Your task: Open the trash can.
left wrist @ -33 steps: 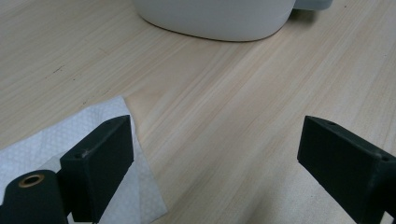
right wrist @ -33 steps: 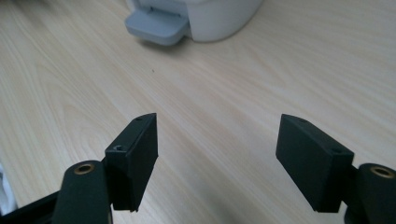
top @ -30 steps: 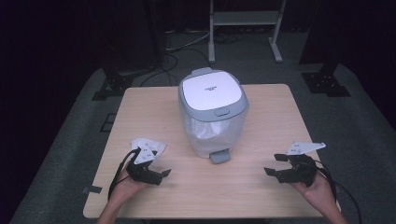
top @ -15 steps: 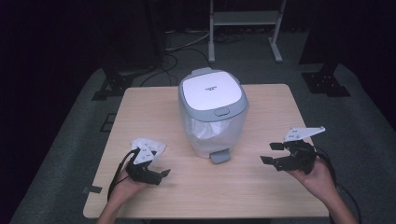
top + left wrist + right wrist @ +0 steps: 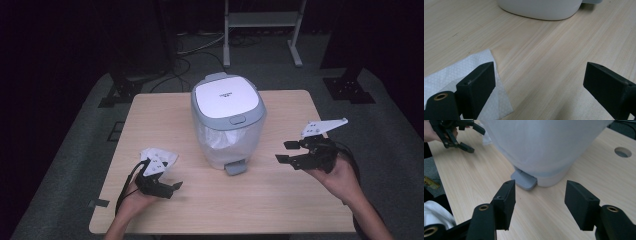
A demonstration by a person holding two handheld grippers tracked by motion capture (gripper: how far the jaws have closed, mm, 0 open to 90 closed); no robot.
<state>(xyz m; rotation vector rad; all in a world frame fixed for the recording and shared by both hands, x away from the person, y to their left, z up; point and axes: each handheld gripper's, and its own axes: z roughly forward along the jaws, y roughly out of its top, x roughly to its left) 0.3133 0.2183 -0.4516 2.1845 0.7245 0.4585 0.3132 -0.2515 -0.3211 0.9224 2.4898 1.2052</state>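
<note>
Wooden tabletop (image 5: 150,120); at its centre an upright white pedal bin (image 5: 227,122), lid shut, grey pedal (image 5: 235,168) pointing toward the person. Right gripper (image 5: 291,151), jaws wide, raised near the bin's right side, aimed at it. Left gripper (image 5: 167,189), jaws wide, empty, low beside a white paper napkin (image 5: 454,72).

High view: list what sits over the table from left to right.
Left tongs with the white tissue beside them → pedal bin with its grey pedal → right tongs.
</note>
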